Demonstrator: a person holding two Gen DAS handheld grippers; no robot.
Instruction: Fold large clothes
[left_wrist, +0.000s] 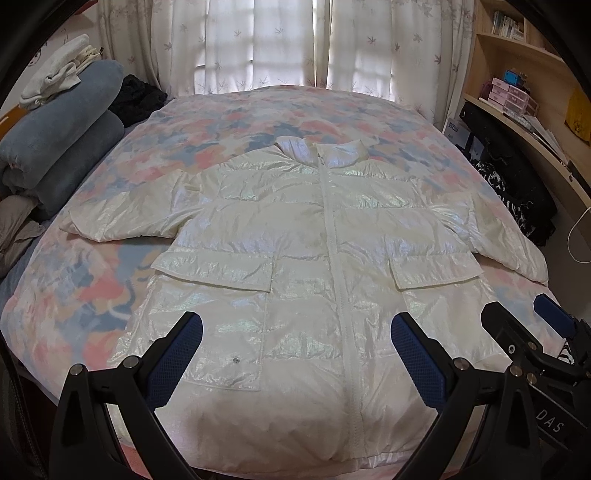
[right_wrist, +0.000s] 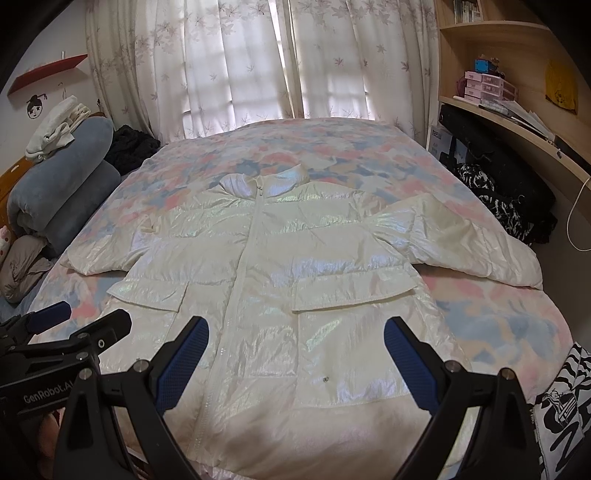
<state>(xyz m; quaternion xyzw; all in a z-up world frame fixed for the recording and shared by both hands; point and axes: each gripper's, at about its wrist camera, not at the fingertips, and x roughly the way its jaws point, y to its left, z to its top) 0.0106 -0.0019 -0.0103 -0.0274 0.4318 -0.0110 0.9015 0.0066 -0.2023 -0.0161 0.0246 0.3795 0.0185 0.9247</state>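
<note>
A: Lying flat, zipped, front up: white puffer jacket (left_wrist: 295, 236) mid-bed, hem at near edge of bed (left_wrist: 74, 280), collar toward far edge, sleeves spread toward both side edges.

B: Left gripper (left_wrist: 295, 350)?

A: Hovering over hem, jaws wide apart, nothing held.

B: Right gripper (right_wrist: 295, 354)?

A: Same, spread wide, empty, above hem just beside left.
</note>
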